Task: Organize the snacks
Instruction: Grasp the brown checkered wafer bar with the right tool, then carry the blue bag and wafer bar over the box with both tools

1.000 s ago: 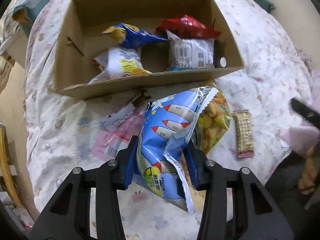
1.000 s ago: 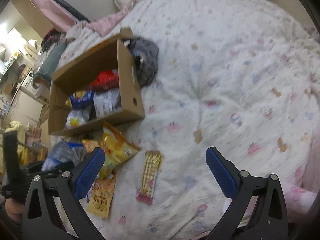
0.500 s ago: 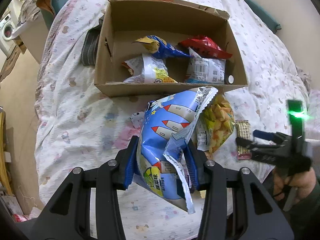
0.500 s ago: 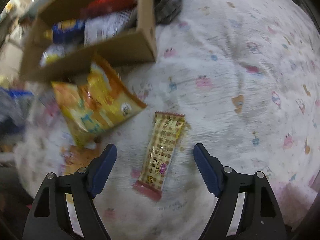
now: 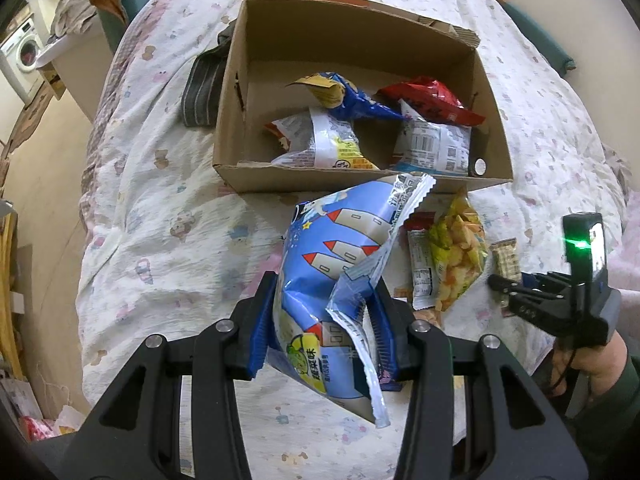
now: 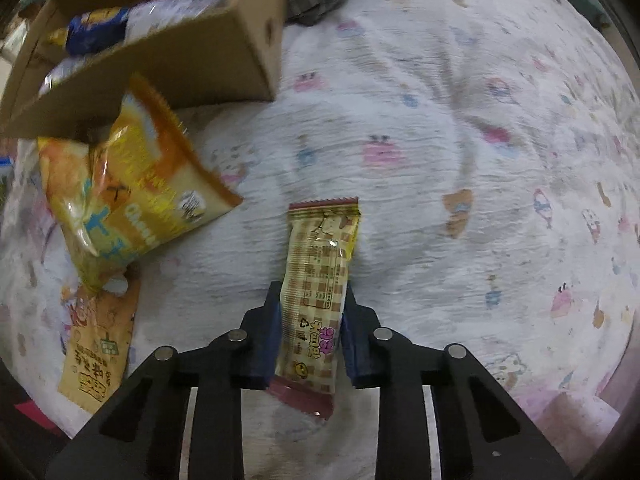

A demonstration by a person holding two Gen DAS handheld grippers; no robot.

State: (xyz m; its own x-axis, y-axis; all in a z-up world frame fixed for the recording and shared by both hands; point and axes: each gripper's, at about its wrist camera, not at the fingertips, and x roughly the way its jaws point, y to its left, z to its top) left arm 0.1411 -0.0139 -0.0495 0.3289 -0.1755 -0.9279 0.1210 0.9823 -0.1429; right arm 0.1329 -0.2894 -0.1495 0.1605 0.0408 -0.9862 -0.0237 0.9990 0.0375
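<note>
My left gripper (image 5: 324, 320) is shut on a blue snack bag with rockets (image 5: 340, 264) and holds it above the bed, short of the cardboard box (image 5: 228, 120). The box holds several snack bags (image 5: 432, 140). My right gripper (image 6: 308, 320) is shut on a checked beige wafer bar (image 6: 320, 264) lying on the bedspread; it also shows in the left wrist view (image 5: 516, 292). A yellow chip bag (image 6: 128, 196) lies left of the bar, against the box (image 6: 200, 60).
An orange flat packet (image 6: 96, 352) lies near the bed's front edge. A grey striped cloth (image 5: 200, 92) sits left of the box. The floral bedspread (image 6: 480, 160) stretches to the right. A washing machine (image 5: 24, 52) stands far left.
My right gripper dropped down over the wafer bar and closed on it. My left gripper rose and pulled back with the blue bag, so the box looks farther.
</note>
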